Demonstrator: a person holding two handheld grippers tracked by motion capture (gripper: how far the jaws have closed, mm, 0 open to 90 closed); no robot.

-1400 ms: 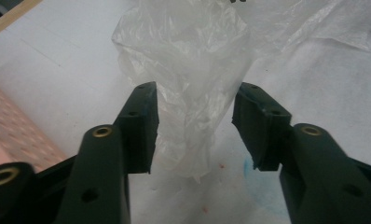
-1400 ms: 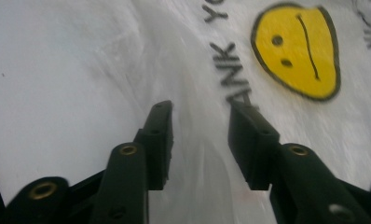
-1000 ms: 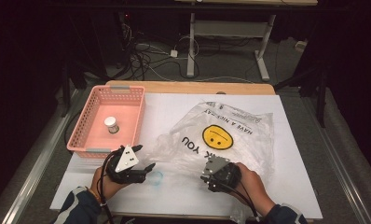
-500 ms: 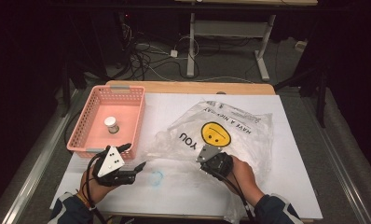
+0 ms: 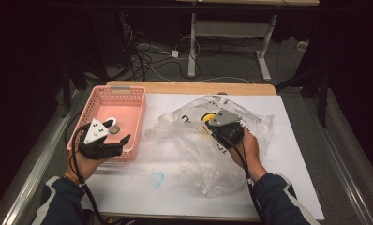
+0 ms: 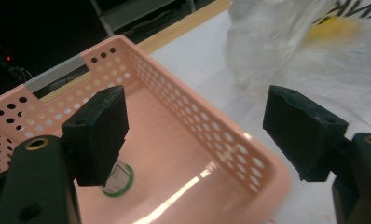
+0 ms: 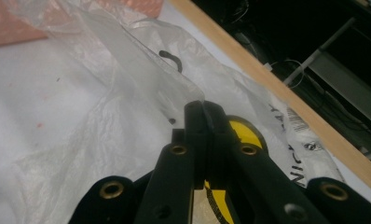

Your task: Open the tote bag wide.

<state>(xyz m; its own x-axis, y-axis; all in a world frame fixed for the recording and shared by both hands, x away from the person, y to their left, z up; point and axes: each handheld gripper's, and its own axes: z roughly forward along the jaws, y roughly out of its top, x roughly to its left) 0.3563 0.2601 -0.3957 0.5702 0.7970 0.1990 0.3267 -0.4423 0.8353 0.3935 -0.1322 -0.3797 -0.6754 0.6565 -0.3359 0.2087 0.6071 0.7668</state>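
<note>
A clear plastic bag (image 5: 208, 159) printed with a yellow smiley face lies crumpled on the white table sheet. My right gripper (image 5: 212, 129) is shut on a fold of its film (image 7: 141, 79), holding that part raised above the table; the yellow print (image 7: 245, 133) shows just behind the jaws. A pink perforated basket (image 5: 128, 101) stands at the left with a small white jar (image 5: 113, 126) in it. My left gripper (image 5: 120, 142) hangs open over the basket's near right corner. Its jaws straddle the basket wall (image 6: 207, 140), and the jar (image 6: 120, 179) sits partly hidden behind the left jaw.
The white sheet (image 5: 292, 154) covers a wooden table whose far edge (image 5: 194, 87) shows. A faint blue ring mark (image 5: 156, 178) lies on the sheet near the front. Cables and desk legs stand on the dark floor beyond.
My left gripper has moved from the front of the sheet up and left to the basket's corner. The right gripper has carried the bag's fold away from me and higher, bunching the bag.
</note>
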